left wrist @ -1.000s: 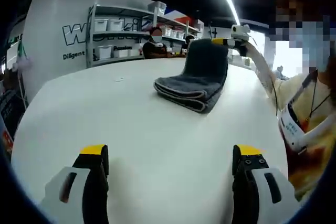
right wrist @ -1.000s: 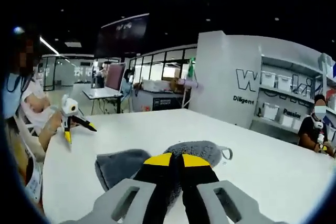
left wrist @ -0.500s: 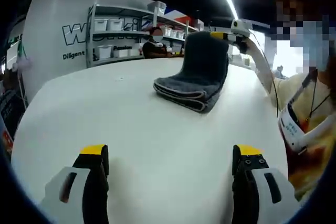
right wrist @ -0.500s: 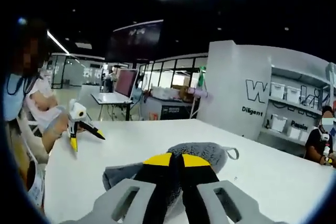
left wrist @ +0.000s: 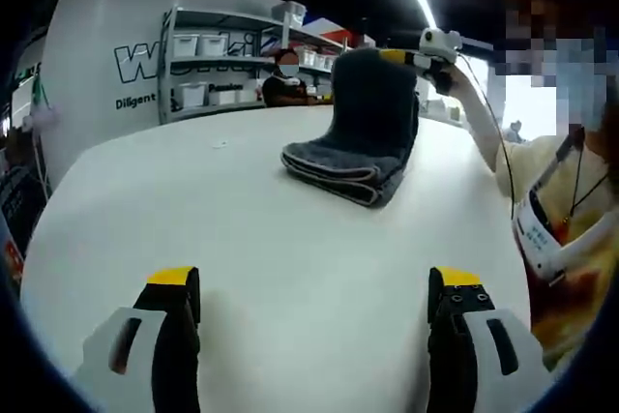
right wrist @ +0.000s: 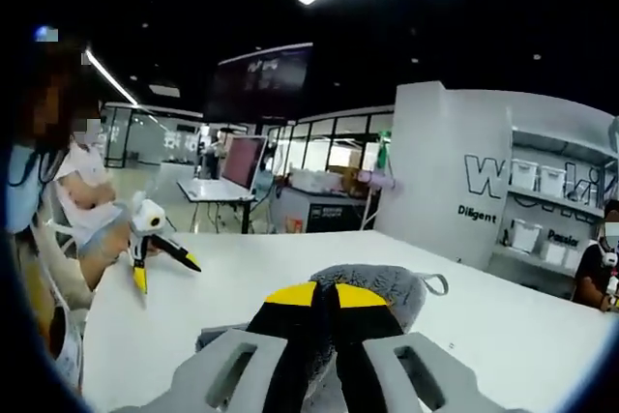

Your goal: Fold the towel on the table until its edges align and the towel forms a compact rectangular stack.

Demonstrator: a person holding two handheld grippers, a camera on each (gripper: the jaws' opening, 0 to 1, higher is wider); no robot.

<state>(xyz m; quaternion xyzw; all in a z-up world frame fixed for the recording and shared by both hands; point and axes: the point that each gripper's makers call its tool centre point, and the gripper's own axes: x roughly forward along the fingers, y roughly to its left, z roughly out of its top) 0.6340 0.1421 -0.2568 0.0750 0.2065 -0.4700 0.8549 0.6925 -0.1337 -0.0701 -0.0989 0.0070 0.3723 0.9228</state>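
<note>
Dark grey towel (left wrist: 363, 137) sits toward the far edge of the white table (left wrist: 242, 239), partly folded: lower layers lie stacked flat on the surface, one flap stands lifted nearly upright above them. Right gripper (left wrist: 398, 56) clenched on the top edge of that raised flap, yellow jaw tips pressed together over the cloth; in the right gripper view the towel (right wrist: 387, 287) bunches just behind the closed tips (right wrist: 325, 294), hanging loop showing at its side. Left gripper (left wrist: 314, 282) hovers over the near edge of the table, jaws spread wide and empty, well apart from the towel. Shelving (left wrist: 222, 60) with white bins stands beyond the far edge.
</note>
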